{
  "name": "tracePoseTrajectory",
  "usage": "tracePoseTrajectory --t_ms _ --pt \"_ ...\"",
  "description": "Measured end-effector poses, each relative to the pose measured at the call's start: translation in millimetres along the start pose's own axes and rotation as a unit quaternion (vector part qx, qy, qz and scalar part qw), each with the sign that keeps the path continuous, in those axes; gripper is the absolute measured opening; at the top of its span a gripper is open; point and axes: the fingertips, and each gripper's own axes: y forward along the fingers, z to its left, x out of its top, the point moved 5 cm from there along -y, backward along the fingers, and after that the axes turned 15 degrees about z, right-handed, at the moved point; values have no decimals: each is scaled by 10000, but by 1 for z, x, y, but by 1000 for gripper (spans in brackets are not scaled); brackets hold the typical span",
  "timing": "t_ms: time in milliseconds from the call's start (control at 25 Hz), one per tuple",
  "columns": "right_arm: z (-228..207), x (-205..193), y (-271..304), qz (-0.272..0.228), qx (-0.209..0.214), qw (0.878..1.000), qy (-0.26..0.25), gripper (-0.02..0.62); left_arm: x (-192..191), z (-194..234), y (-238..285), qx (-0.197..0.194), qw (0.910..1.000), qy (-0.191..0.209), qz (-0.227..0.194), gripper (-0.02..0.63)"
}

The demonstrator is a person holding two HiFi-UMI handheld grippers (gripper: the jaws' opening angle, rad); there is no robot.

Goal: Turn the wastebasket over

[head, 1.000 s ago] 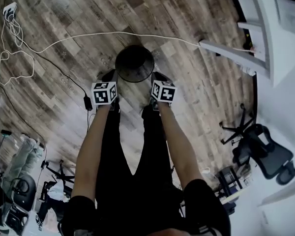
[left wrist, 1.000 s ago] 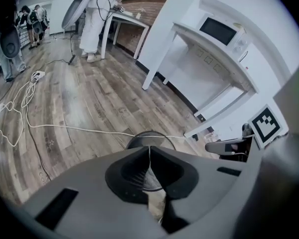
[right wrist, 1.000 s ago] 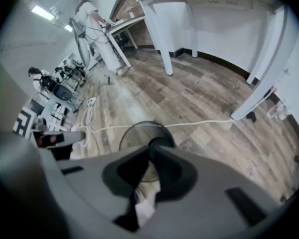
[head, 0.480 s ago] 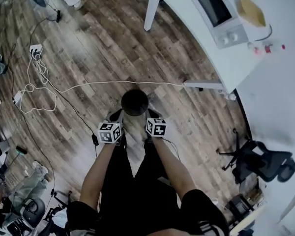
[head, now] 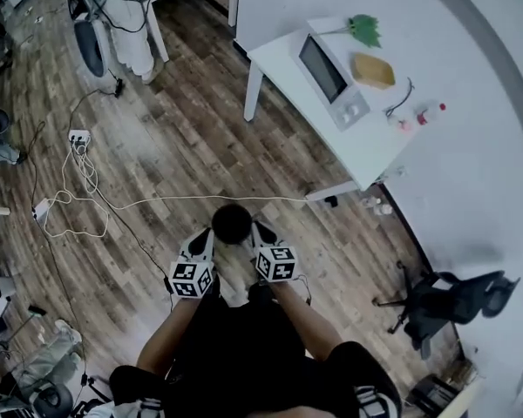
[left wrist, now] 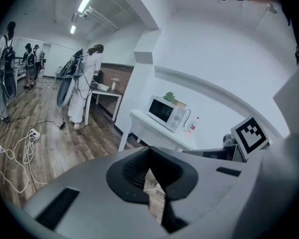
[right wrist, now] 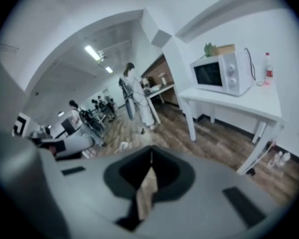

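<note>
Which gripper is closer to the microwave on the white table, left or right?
Right. In the head view the microwave lies up and right of the right gripper; the left gripper is beside it, farther over on the far side.

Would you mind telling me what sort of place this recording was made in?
Probably an open office or lab room: a microwave on a white table, an office chair, and cables trailing across the wood floor.
</note>
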Motion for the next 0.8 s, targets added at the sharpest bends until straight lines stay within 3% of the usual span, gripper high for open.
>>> tracePoseTrajectory --t_ms 320,600,800 --pt "34 1 -79 -661 167 9968 -416 32 27 -64 -51 -57 9959 682 -586 35" --pt "53 -6 -96 -792 324 9945 -607 32 41 -60 -62 174 9921 920 -835 35" --pt "53 -2 -97 -838 373 9939 -608 32 41 -68 -63 54 9902 1051 -921 35"
